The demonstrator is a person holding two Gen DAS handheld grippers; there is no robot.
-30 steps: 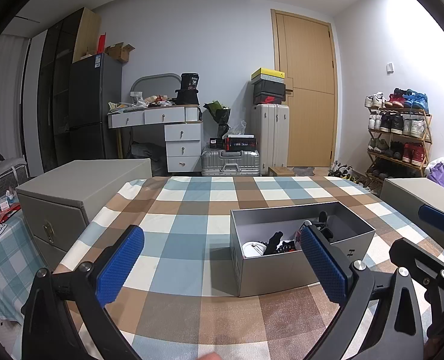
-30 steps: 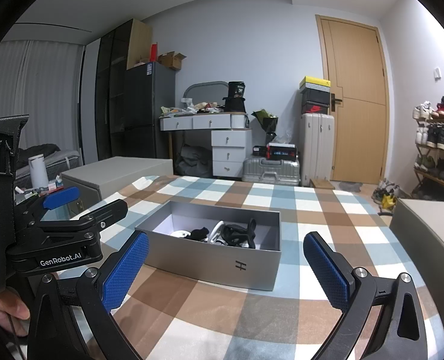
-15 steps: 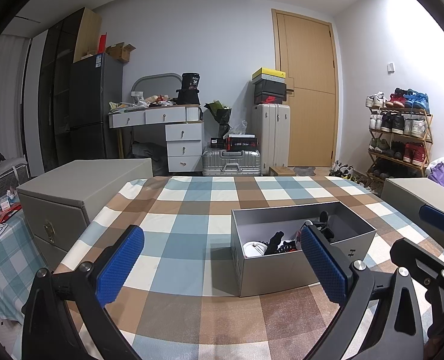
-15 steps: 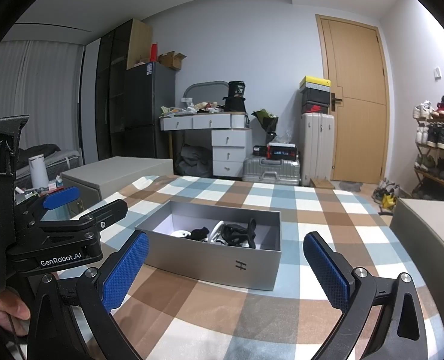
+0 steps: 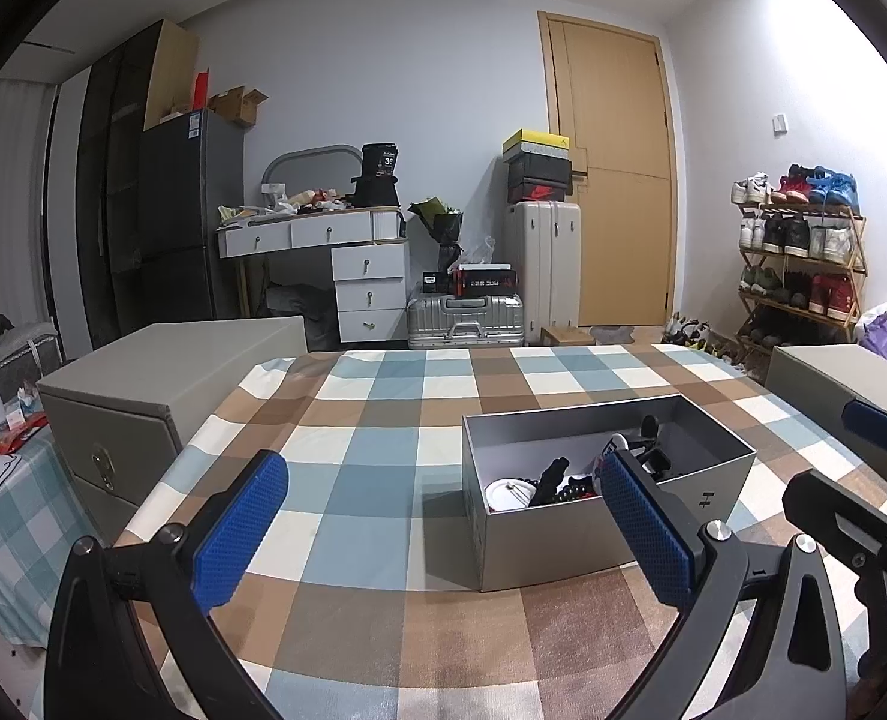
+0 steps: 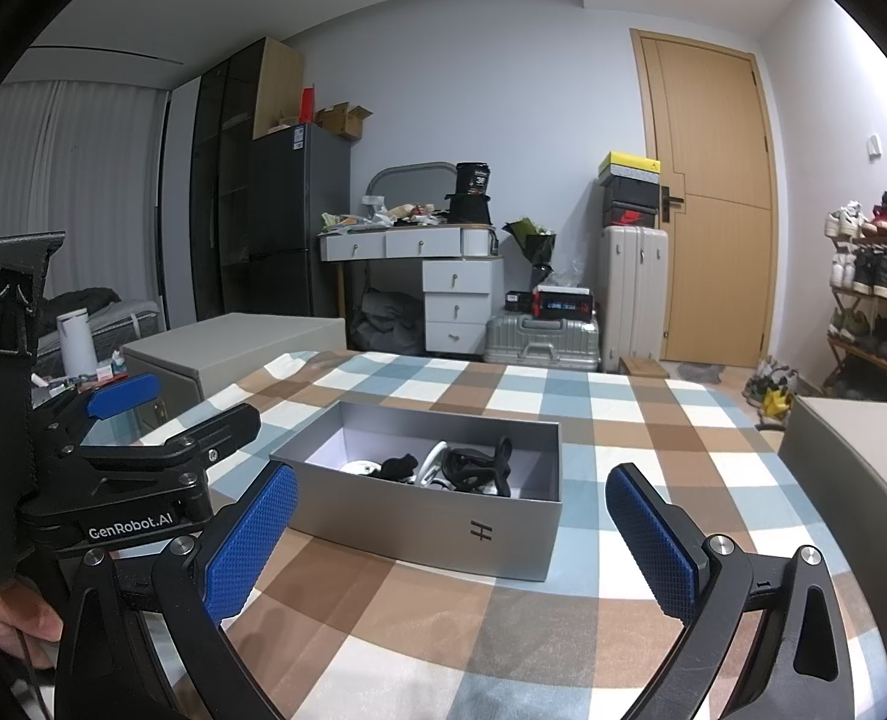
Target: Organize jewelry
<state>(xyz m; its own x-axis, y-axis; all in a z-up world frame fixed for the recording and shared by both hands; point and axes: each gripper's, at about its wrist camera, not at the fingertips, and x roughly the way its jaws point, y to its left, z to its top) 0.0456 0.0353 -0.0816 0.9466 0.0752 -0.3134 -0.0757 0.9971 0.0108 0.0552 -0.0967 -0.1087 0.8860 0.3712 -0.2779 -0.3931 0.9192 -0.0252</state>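
- The grey open box (image 6: 443, 504) sat on the checked cloth (image 5: 371, 456) covering the worktop, its long side turned towards both cameras, which left its open top within reach from the near edge.
- The jewelry (image 6: 443, 471) lay in a loose heap on the box floor: a white round piece (image 5: 508, 493), black tangled pieces (image 6: 473, 465) and a pale curved band (image 6: 434, 462) lay mixed together, touching one another. Which pieces were which, I could not tell at that size.
- No piece of jewelry lay on the cloth in either view; everything seen of it was inside the box.
- The left gripper (image 5: 443, 531) hung over the near cloth, its jaws spread wide and holding nothing. The box stood just ahead and to its right, with the right-hand pad (image 5: 647, 531) overlapping the box's near wall in that view.
- The right gripper (image 6: 452, 540) hung low before the box's long wall, its jaws likewise spread wide and bare, roughly framing the box.
- I judged that pose suited either reaching in or drawing back: jumbled pieces in one box would fit sorting yet to come, or pieces just gathered there.
- A hand (image 6: 8, 624) gripped the left tool's handle at the frame edge.
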